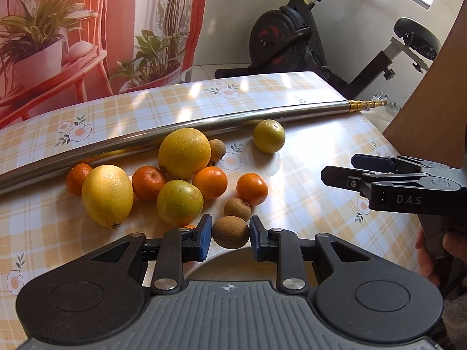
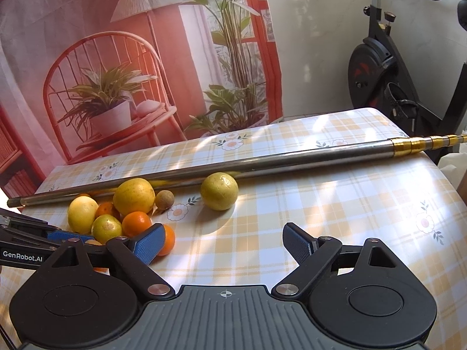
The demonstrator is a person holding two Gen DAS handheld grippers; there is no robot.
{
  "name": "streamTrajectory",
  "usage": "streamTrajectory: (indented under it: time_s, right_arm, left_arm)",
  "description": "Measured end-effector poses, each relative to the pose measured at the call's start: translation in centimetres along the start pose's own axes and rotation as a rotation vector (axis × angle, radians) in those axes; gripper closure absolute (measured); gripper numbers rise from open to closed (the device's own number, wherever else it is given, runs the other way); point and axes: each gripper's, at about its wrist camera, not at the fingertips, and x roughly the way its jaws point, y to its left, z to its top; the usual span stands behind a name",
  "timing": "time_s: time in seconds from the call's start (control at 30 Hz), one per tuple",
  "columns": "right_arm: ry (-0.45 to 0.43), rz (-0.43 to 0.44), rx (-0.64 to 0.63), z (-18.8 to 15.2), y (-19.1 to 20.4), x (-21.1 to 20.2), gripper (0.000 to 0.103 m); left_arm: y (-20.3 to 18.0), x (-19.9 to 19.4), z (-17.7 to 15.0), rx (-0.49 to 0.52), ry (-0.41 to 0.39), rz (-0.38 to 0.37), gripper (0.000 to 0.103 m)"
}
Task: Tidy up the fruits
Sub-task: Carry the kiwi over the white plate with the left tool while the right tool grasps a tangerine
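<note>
1. Kept left gripper [image 1: 230,234] jaws pinched on small brown fruit [image 1: 230,240], one blue pad on each side. Gripped across the widest part, likely to stop a round thing rolling out.
2. Located held fruit at 6 o'clock of the fruit pile [image 1: 175,186], on the near side, low over the table [image 1: 306,134]. Couldn't tell whether clear of the cloth or touching it.
3. Logged in pile: lemon [image 1: 107,194], big yellow citrus [image 1: 184,152], mandarins [image 1: 252,185], two more brown fruits, one green-yellow citrus. All bunched, mostly touching.
4. Noted steel pole [image 1: 163,129] across the table at 12 o'clock of the pile, with the back fruits close against it. Probably served as a stop against rolling.
5. Spotted lone yellow-green citrus [image 1: 268,136] at 1 o'clock of the pile, just beside the pole, apart from the rest. Start of a sorted group or just a stray: couldn't tell.
6. Held right gripper [image 2: 223,229] jaws spread, nothing between them. Parked at 3 o'clock of the held fruit over bare cloth, clear of the left side's work. Lone citrus at 12 o'clock in its own view, so plausible next pick.
7. Judged sorting as early: pile mostly mixed, no destination visible.
</note>
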Motion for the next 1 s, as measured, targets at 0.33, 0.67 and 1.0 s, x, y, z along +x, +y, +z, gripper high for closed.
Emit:
streamTrajectory:
  time_s: [0.33,0.67,1.0]
  right_arm:
    - [0.117,0.059,-0.014,0.3,2.9,5.3,0.034]
    - [0.151,0.077,0.024,0.6,5.6,8.9,0.052]
    - [0.186,0.052,0.029,0.4,6.2,9.5,0.068]
  left_arm:
    - [2.5,-3.0,-3.6,-0.148,-0.090,0.110,0.074]
    - [3.8,-3.5,-5.2,-0.177,-0.102,0.091,0.074]
    - [4.4,-3.6,-6.3,-0.192,-0.108,0.057,0.074]
